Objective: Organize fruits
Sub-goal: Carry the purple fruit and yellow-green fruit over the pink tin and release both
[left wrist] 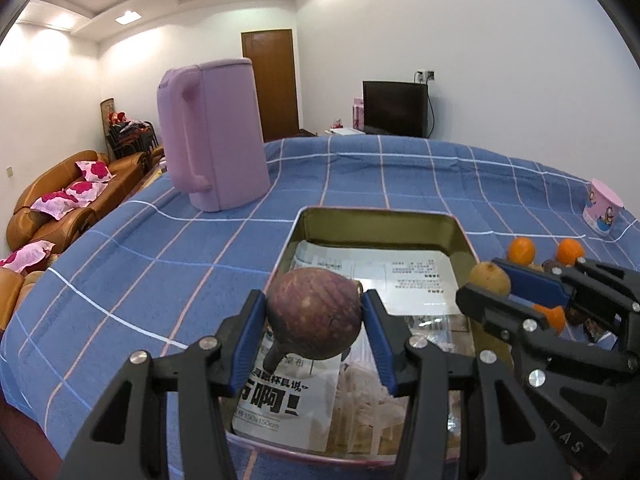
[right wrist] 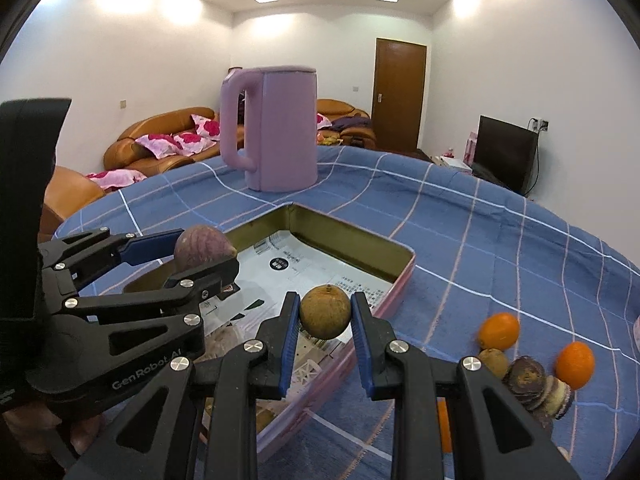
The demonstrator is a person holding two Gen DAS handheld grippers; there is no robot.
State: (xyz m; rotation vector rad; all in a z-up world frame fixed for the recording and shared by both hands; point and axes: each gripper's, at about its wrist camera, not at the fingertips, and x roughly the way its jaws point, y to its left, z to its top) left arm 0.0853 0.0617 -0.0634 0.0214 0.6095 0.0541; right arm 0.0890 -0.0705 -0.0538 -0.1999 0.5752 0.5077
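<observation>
A: Your left tongs [left wrist: 314, 312] are pinching the purple fig [left wrist: 314, 314], pads pressed on both its sides, and you hold it over the near left part of the open tin [left wrist: 380, 216].

B: And my right?

A: Your right tongs [right wrist: 325, 316] are clamped on the small brown fruit [right wrist: 325, 311], over the tin's near right edge. Neither fruit is down yet.

B: What's inside the tin?

A: Only printed paper [left wrist: 416, 280] lining the bottom, as far as I can see.

B: So what's left?

A: Most of it, I'd judge. On the blue checked bench [right wrist: 500, 240], right of the tin, two oranges [right wrist: 499, 331] wait, with another small brown fruit [right wrist: 494, 361] and a dark, sliced-looking one [right wrist: 526, 378] between them.
</observation>
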